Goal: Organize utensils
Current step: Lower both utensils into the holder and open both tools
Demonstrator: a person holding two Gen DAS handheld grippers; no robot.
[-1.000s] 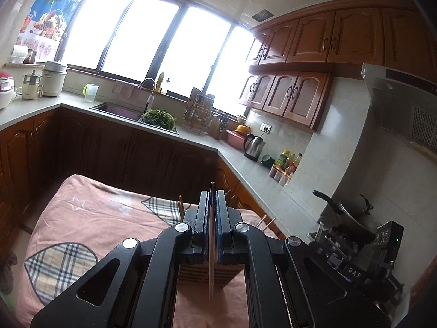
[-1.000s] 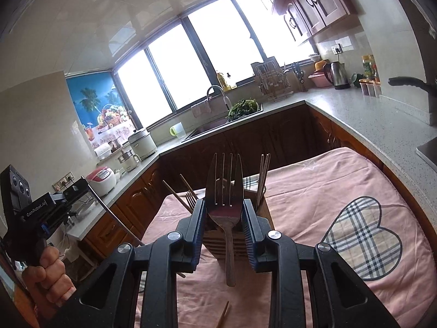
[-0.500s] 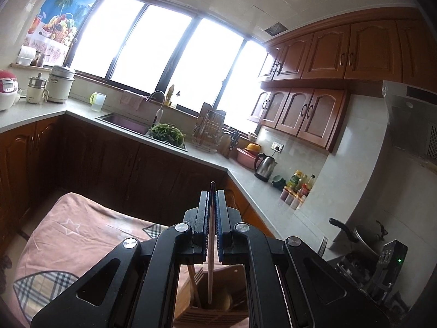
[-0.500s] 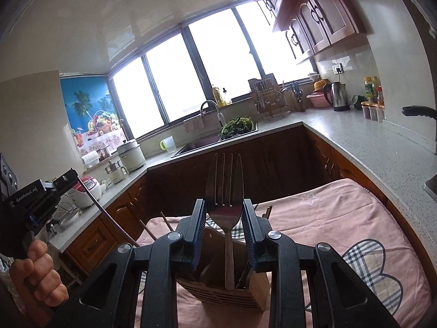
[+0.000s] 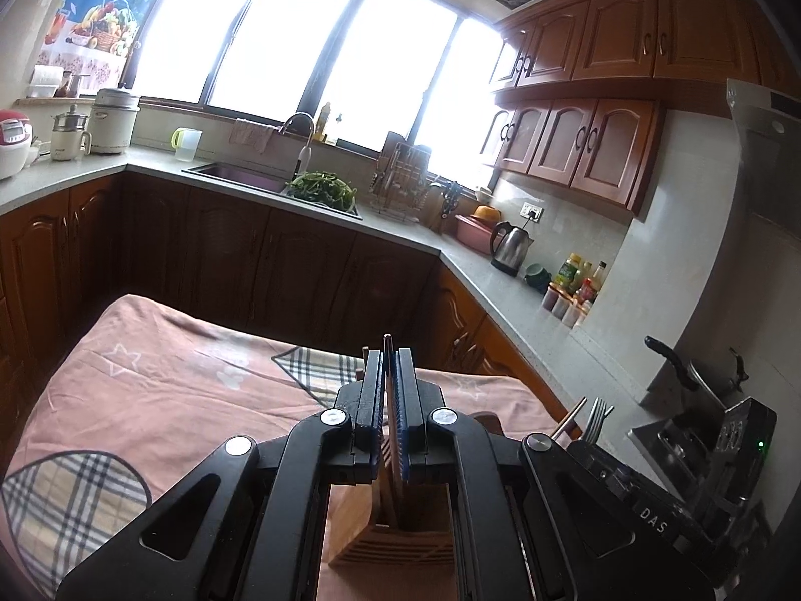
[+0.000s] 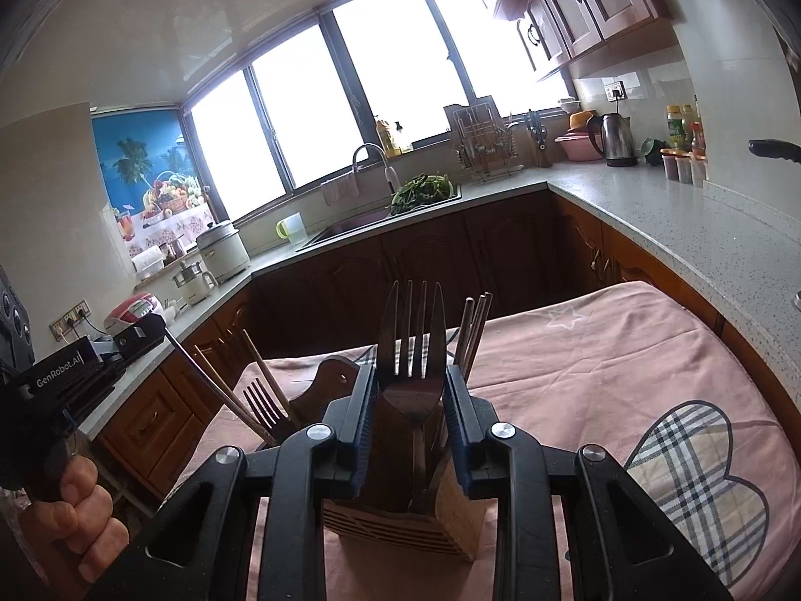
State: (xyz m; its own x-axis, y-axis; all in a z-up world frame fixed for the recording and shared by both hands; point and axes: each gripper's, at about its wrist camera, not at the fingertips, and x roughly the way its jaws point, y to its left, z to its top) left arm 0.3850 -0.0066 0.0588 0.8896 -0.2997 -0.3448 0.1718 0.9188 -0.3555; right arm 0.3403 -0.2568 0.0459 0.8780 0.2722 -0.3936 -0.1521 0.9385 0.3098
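Note:
My left gripper (image 5: 389, 365) is shut on a thin wooden chopstick (image 5: 392, 430) that stands upright, its lower end inside the wooden utensil holder (image 5: 395, 546). My right gripper (image 6: 410, 380) is shut on a metal fork (image 6: 411, 330), tines up, handle reaching down into the same holder (image 6: 450, 516). In the holder stand another fork (image 6: 263, 405) and several chopsticks (image 6: 475, 330). In the right wrist view the left gripper shows at the far left, its chopstick (image 6: 215, 390) slanting into the holder. In the left wrist view the held fork's tines (image 5: 598, 418) show at the right.
The holder stands on a table under a pink cloth (image 6: 626, 360) with plaid heart patches. A person's hand (image 6: 75, 511) grips the left tool. Wooden cabinets and a grey counter (image 6: 676, 210) wrap around, with a sink, a kettle (image 5: 510, 248) and a pan (image 5: 701, 370).
Both grippers have come down and forward over the holder. The fork's handle and the chopstick's lower end, above the cloth before, now sit inside it. Both grips are unchanged.

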